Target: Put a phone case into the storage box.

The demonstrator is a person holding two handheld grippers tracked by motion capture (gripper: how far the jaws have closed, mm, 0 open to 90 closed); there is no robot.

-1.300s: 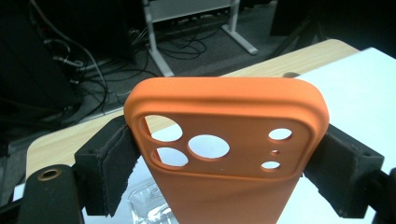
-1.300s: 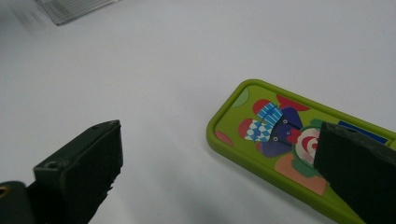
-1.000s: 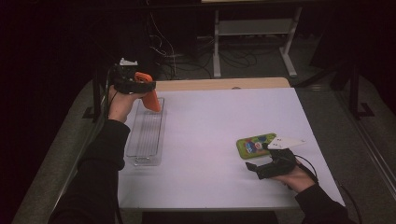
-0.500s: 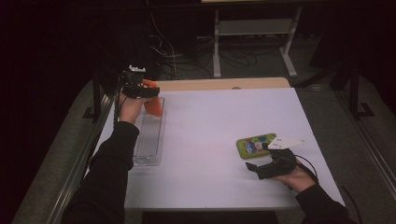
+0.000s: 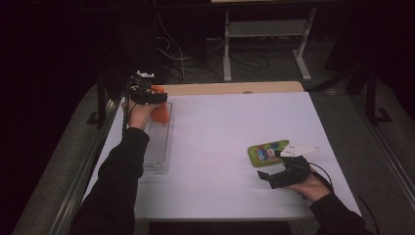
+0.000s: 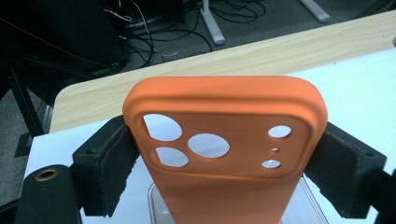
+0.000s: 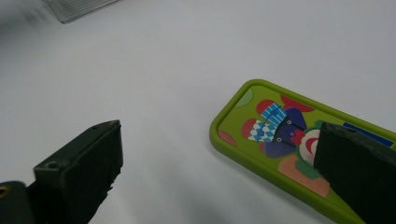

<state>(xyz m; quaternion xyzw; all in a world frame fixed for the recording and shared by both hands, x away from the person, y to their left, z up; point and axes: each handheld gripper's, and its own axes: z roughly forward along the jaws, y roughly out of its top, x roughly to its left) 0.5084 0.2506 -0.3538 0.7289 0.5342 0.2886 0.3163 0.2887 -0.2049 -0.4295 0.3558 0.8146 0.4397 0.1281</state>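
Left gripper (image 5: 147, 96): raised at the end of an outstretched arm, jaws clamped from both sides.
Right gripper (image 5: 274, 177): held low, close to the body, jaws spread wide apart.

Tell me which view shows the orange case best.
The left gripper view: the orange case sits close up between the shut jaws, camera cutouts clear. The high view shows it small, partly behind the left gripper, above the clear tray.

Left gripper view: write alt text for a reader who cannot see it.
An orange phone case with camera cutouts stands upright, clamped at both sides between the left gripper's black jaws. Below it lies a clear plastic tray on the white table.
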